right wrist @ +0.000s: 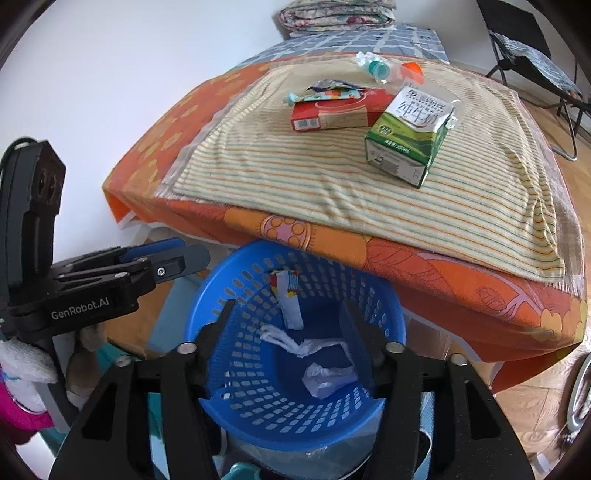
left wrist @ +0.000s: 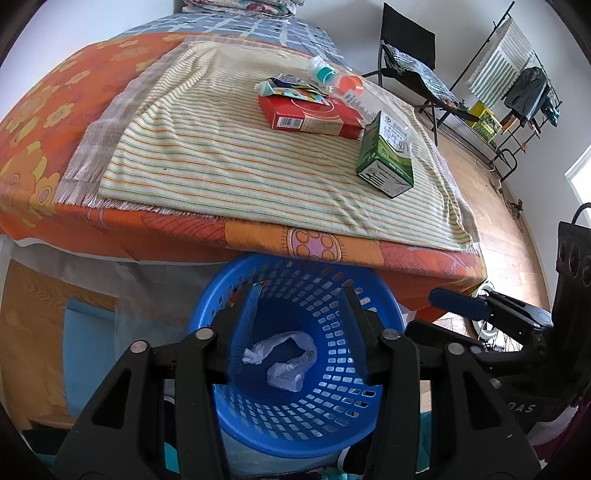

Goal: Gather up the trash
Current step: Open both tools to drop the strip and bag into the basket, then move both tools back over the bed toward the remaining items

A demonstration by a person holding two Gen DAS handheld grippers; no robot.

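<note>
A blue perforated basket (left wrist: 325, 417) (right wrist: 258, 410) stands on the floor at the foot of the bed, with crumpled white plastic (left wrist: 284, 358) (right wrist: 325, 373) lying in it. On the striped towel (left wrist: 221, 147) (right wrist: 295, 173) lie a green milk carton (left wrist: 386, 155) (right wrist: 406, 136), a red box (left wrist: 310, 114) (right wrist: 332, 110), a colourful wrapper (left wrist: 291, 86) (right wrist: 325, 92) and a clear plastic bottle (left wrist: 332, 77) (right wrist: 384, 70). My left gripper (left wrist: 299, 295) is open and empty above the basket. My right gripper (right wrist: 291, 310) is open and empty above the basket too.
The bed has an orange flowered cover (left wrist: 44, 122) (right wrist: 443, 266). A black folding chair (left wrist: 410, 55) (right wrist: 532, 48) and a clothes rack (left wrist: 517, 85) stand on the wood floor to the right. Folded bedding (right wrist: 332, 14) lies at the bed's far end.
</note>
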